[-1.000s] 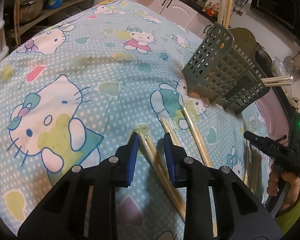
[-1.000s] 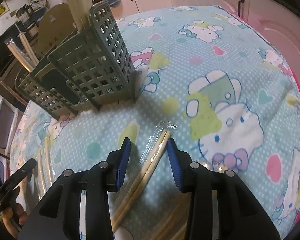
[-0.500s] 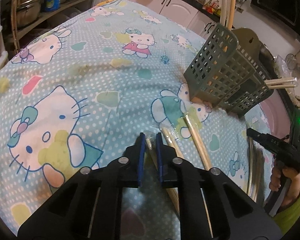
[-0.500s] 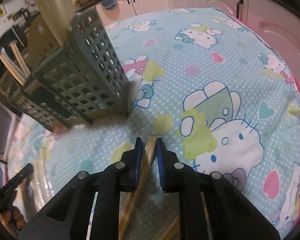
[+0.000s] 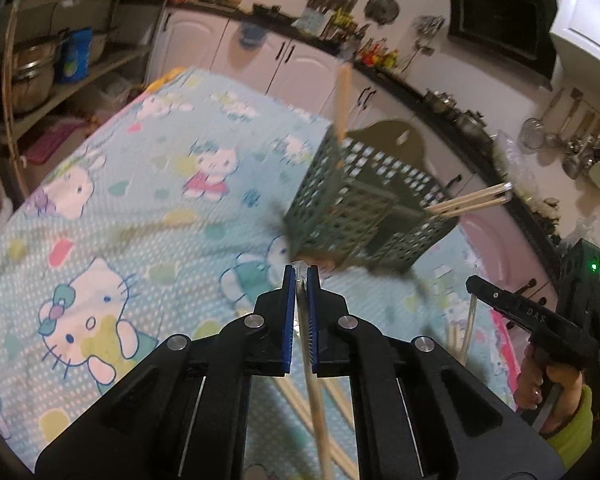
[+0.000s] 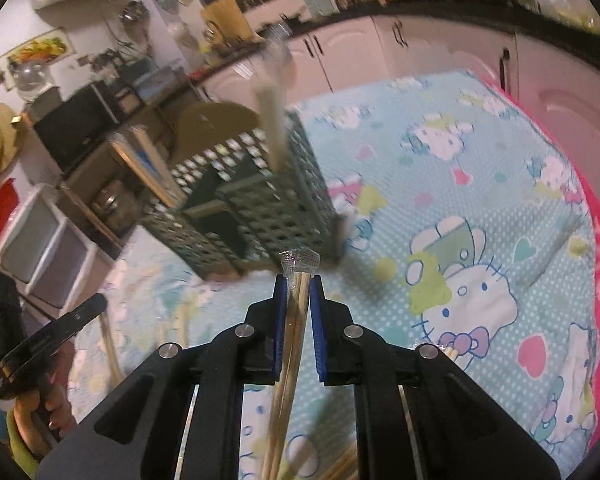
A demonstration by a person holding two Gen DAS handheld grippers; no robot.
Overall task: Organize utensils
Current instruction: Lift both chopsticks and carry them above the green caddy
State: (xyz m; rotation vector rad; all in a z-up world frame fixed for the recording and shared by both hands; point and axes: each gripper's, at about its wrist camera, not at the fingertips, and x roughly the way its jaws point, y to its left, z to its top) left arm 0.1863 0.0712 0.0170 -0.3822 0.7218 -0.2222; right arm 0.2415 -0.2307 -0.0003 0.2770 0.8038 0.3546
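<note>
Your left gripper [image 5: 300, 276] is clamped tight on a wrapped chopstick pair [image 5: 314, 392], tip just short of the green basket [image 5: 352, 216]. Your right gripper [image 6: 299, 284] is closing on another wrapped pair [image 6: 292, 340], pads pressing it, also just before that basket [image 6: 260, 208] on the cartoon-cat cloth [image 6: 460, 220].

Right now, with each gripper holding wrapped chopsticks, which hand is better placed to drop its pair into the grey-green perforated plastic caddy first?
Probably the right. Its gripper holds its wrapped wooden chopsticks just before the grey-green perforated plastic caddy; in the left view the caddy sits off to the right of the left gripper.
</note>
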